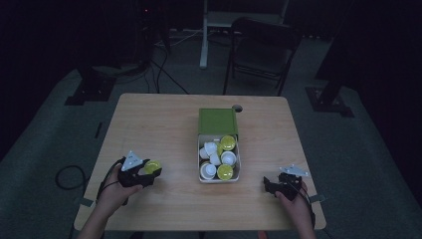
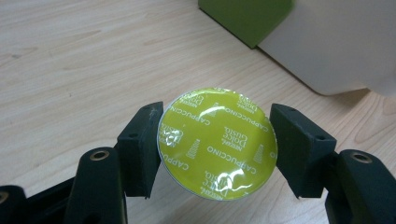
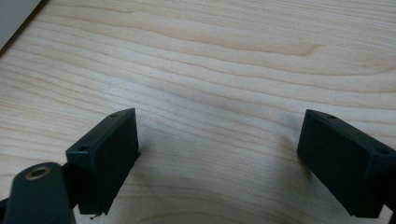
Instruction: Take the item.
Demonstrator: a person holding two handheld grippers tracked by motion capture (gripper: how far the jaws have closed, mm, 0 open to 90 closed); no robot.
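The yellow-green coffee pod (image 2: pixel 217 143) sits squeezed between your left gripper (image 1: pixel 141 173)'s jaws, low over the table (image 1: pixel 159 124), well left of the white box (image 1: pixel 238 167) of pods. Your right gripper (image 3: pixel 218 158) is wide open, holding nothing, right of the box.

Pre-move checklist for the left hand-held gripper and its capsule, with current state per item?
1. Left hand-held gripper shut on the yellow-green capsule, a pad on each side: ok.
2. Capsule foil lid faces the camera, no tear visible: ok.
3. Capsule bottom resting on the table or held above it: cannot tell.
4. Tabletop around the capsule free of other items: ok.
5. Right hand-held gripper open, nothing between its jaws, parked low over the table: ok.
6. Box of remaining capsules sits apart from both grippers: ok.
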